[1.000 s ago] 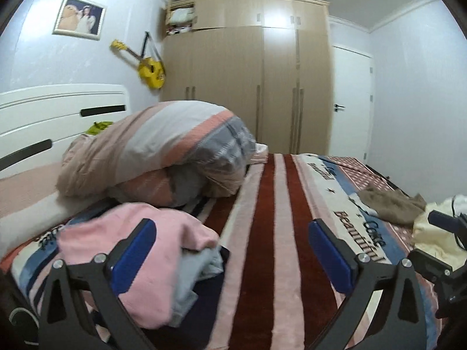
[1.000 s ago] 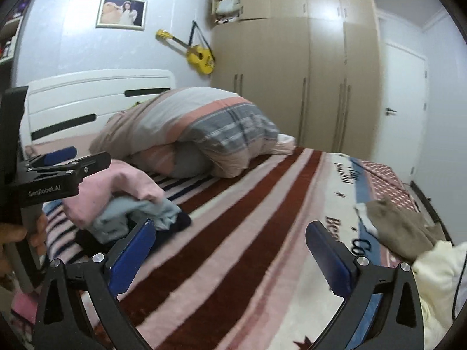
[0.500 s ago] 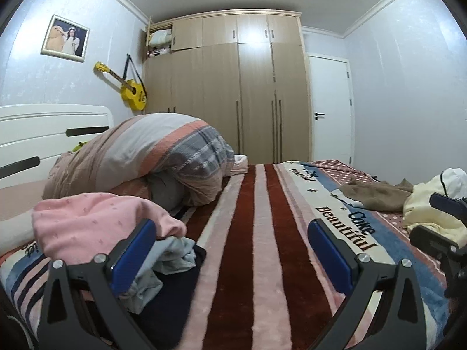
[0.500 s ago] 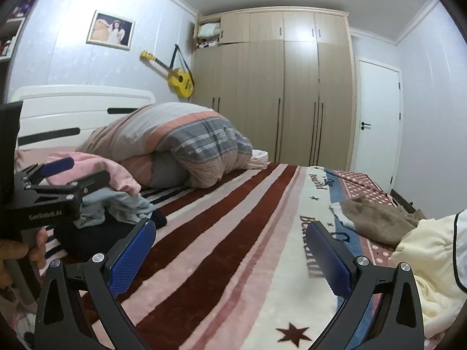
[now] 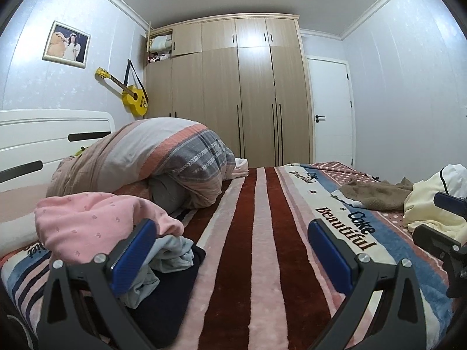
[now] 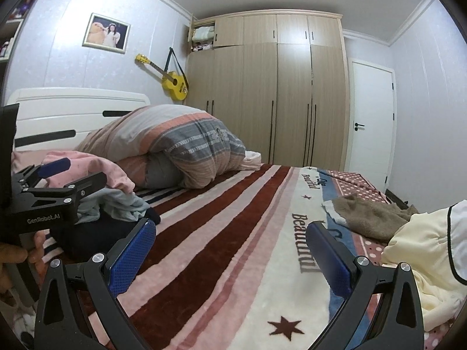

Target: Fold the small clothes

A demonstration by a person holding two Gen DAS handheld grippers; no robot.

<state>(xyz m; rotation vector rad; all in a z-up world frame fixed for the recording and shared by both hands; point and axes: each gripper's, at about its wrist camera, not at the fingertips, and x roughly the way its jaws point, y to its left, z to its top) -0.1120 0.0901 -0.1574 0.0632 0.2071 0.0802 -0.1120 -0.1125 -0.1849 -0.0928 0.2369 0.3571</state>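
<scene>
On my left lies a loose heap of small clothes: a pink garment [image 5: 96, 227] with a faint speckled print is bunched on top, a crumpled pale blue piece [image 5: 163, 259] spills out beneath it, and a dark navy piece [image 5: 172, 297] is spread flat at the bottom. None of them is folded. On my right, a brown garment [image 6: 370, 218] lies rumpled on the blanket, and a cream garment [image 6: 432, 259] with dark piping is piled just beside it, nearer to me.

All of this sits on the bed, on a striped blanket [image 5: 256, 233] of dark red, pink and cream with lettering along its right side. Past the heap, a rolled duvet [image 5: 163, 157] rests near the white headboard [image 5: 43, 137].

My left tool [image 5: 233, 253] hangs low over the blanket with its blue pads wide apart and nothing between them; the left pad sits right in front of the pink and blue heap, though I cannot tell whether it touches the cloth. My right tool [image 6: 233, 253] is likewise spread apart and empty above the middle stripes. The cream garment lies just to the right of its right finger, the brown one farther ahead. The heap on the left is well apart from the right tool.
</scene>
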